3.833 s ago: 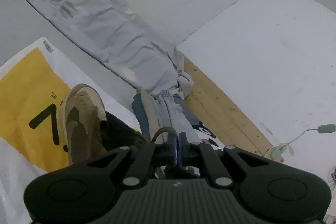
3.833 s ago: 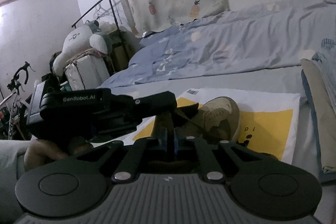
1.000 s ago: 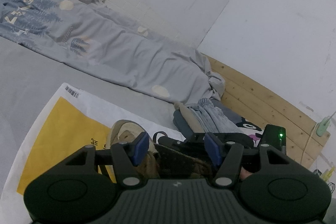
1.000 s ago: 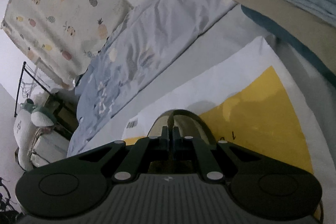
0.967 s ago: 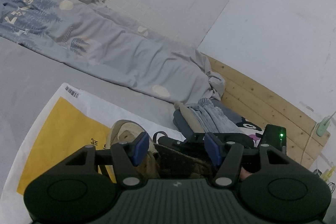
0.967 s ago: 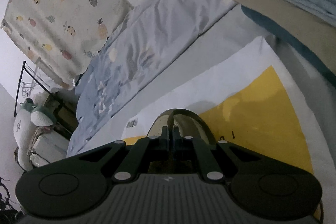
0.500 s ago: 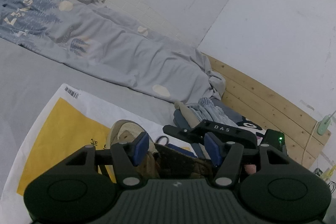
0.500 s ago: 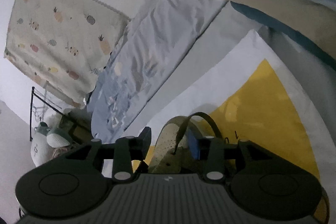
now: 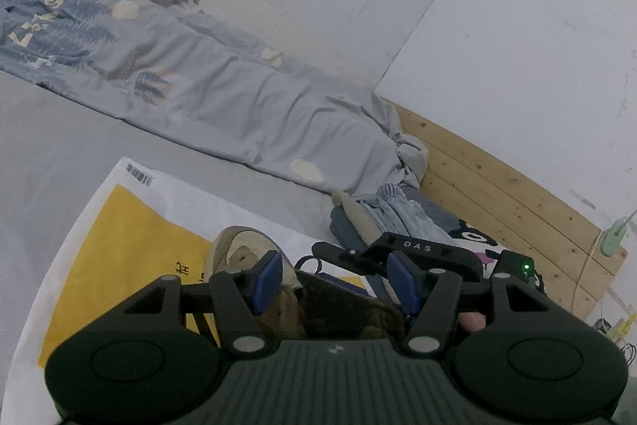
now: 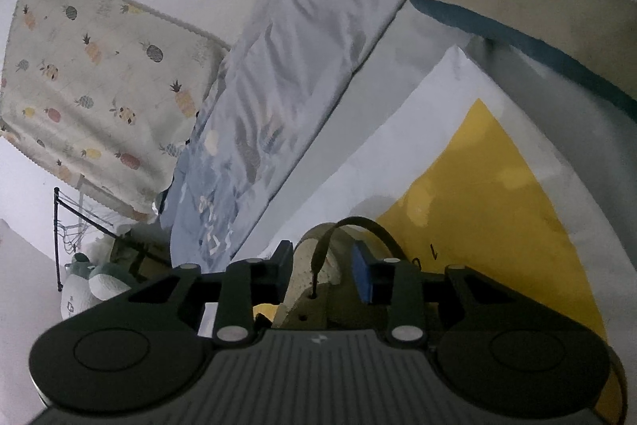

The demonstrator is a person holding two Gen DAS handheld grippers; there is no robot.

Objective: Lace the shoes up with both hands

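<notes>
Shoe: tan suede shoe [image 9: 243,257] lies on a yellow-and-white bag [image 9: 119,237] spread on the bed [image 9: 47,130], toe pointing away from both cameras.
Lace: dark lace [image 10: 358,226] arches up in a loop from an eyelet near the toe; its free end runs off to the right behind the claw and cannot be followed.
Left claw: left claw [image 9: 334,281] stands spread around the shoe's rear opening, its blue pads either side of the collar; whether they press on it is not clear.
Right claw: right claw [image 10: 324,271] hangs over the toe with the lace loop between its fingers; jaws are closing, not yet pinching the lace.
Done so far: at least one eyelet near the toe looks threaded.
Left to do: judging by the slack loop and the bare eyelet just below it, most of the lacing remains, along with pulling the lace snug.
</notes>
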